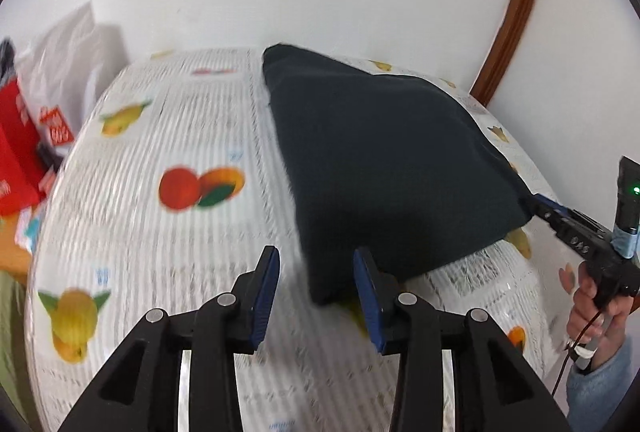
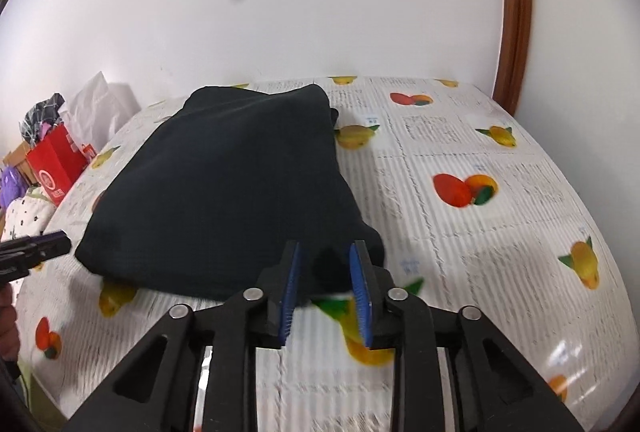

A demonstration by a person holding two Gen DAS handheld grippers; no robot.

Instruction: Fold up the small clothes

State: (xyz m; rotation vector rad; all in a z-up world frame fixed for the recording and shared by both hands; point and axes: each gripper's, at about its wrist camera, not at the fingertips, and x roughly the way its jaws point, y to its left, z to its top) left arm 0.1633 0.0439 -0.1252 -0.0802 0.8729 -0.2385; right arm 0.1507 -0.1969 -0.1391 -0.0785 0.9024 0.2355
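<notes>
left wrist view: left gripper (image 1: 316,282) at lower centre, jaws wide apart and holding nothing, just short of the near corner of the dark cloth (image 1: 384,168). cloth lies folded on a fruit-print table cover (image 1: 168,232), centre to right of frame. right gripper (image 1: 538,202) at right edge reaches the cloth's right corner. right wrist view: right gripper (image 2: 325,288) at lower centre — jaws partly parted around the cloth's (image 2: 228,192) near corner, grip uncertain. red bag (image 2: 58,162) at left edge.

Left gripper (image 1: 316,272) agape beside dark cloth (image 1: 384,168); right gripper (image 1: 538,202) touching it.
</notes>
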